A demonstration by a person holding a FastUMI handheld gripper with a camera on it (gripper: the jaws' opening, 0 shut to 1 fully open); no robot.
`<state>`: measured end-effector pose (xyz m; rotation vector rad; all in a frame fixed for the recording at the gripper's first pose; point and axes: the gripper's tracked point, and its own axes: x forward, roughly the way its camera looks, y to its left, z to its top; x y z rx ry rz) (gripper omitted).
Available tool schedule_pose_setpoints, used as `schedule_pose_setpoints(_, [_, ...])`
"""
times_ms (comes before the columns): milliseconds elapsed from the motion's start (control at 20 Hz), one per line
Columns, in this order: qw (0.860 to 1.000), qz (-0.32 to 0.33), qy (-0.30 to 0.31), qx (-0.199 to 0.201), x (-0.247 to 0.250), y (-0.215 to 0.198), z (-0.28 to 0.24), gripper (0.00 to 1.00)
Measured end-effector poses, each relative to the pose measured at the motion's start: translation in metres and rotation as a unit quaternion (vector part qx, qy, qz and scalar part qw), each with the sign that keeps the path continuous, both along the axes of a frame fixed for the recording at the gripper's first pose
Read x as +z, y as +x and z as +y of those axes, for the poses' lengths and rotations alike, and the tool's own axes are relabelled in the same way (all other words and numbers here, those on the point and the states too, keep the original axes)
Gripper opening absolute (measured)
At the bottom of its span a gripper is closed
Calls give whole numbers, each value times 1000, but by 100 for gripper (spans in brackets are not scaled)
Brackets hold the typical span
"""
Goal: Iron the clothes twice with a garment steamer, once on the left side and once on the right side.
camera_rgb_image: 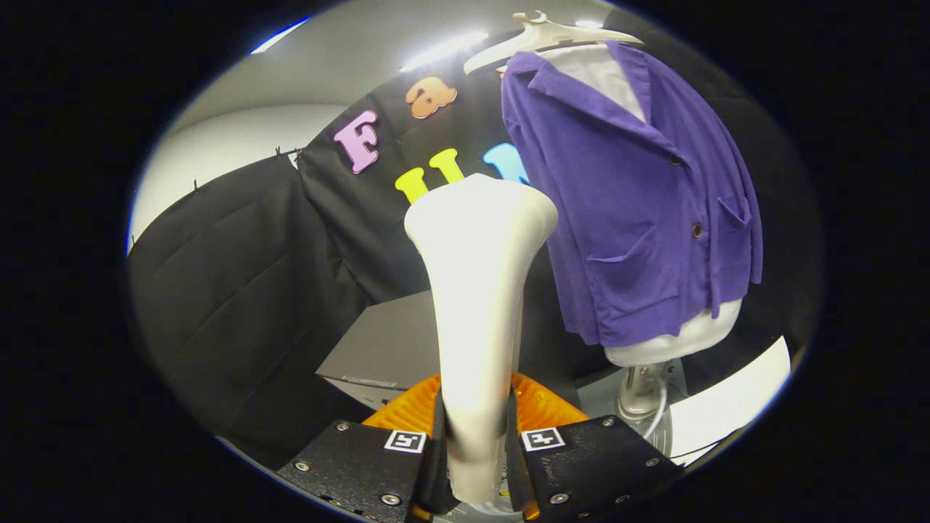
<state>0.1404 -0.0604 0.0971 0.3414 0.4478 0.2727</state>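
A booth hung with black cloth (240,290), pale wall above it, holds a grey box (385,349) low beyond the fingers and a pale floor (734,399) past the stand. The gripper (476,436) is clamped on the white steamer (479,290) — both fingers press its handle, head pointing up and away. The purple jacket (639,218) hangs on a white hanger (545,36) over a white form on a stand (643,392) — ahead and to the right, with a gap between it and the steamer head.

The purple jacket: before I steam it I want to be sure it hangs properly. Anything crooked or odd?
Nothing stands out. The purple jacket hangs evenly on its white hanger over a white form, unspilled and undamaged. The gripper is shut on the steamer, held upright beside it.
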Motion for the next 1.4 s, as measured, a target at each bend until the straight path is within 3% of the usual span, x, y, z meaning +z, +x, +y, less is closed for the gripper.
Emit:
schedule_pose_setpoints(300, [1000, 6, 14, -18, -17, -67, -25, 33])
schedule_pose_setpoints(650, [998, -17, 25, -52, -5, -97, -51, 33])
schedule_pose_setpoints(1000, [995, -78, 22, -61, 73, -52, -67, 33])
schedule_pose_setpoints(1400, [993, -100, 22, -61, 132, 39, -86, 33])
